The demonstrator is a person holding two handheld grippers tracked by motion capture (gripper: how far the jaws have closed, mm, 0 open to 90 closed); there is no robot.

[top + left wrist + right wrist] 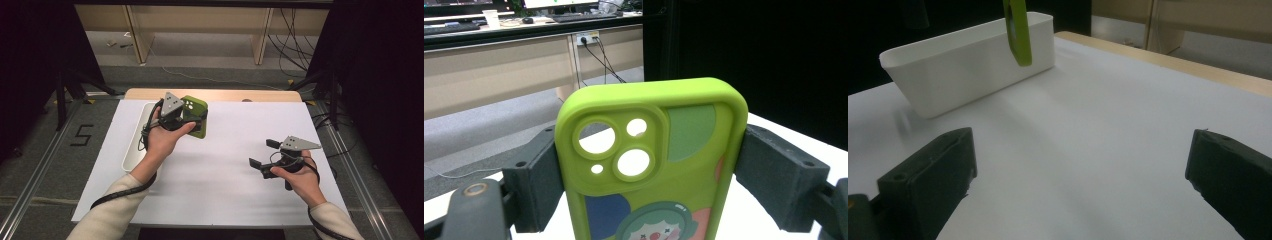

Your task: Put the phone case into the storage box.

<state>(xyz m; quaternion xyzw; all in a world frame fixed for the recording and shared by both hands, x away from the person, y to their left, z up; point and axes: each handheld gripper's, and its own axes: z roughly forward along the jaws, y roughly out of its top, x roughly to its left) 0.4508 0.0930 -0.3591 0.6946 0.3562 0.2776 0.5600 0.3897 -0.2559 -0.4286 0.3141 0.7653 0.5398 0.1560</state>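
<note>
A lime-green phone case (651, 160) with camera cut-outs and a cartoon clown print stands clamped by its two long sides between the jaws of my left gripper (649, 170). In the high view the left gripper (192, 116) holds the case (196, 109) in the air next to the white bin (136, 145), at the table's back left. My right gripper (261, 152) hovers low over the right part of the table, jaws wide apart with nothing between them. From the right gripper view the case (1017, 31) hangs edge-on above the near end of the bin (963, 65).
A white sheet (220, 165) covers the wooden table (215, 94). The long white bin lies along the sheet's left edge. Behind the table are wooden cabinet legs, loose cables and dark stands on a grey floor.
</note>
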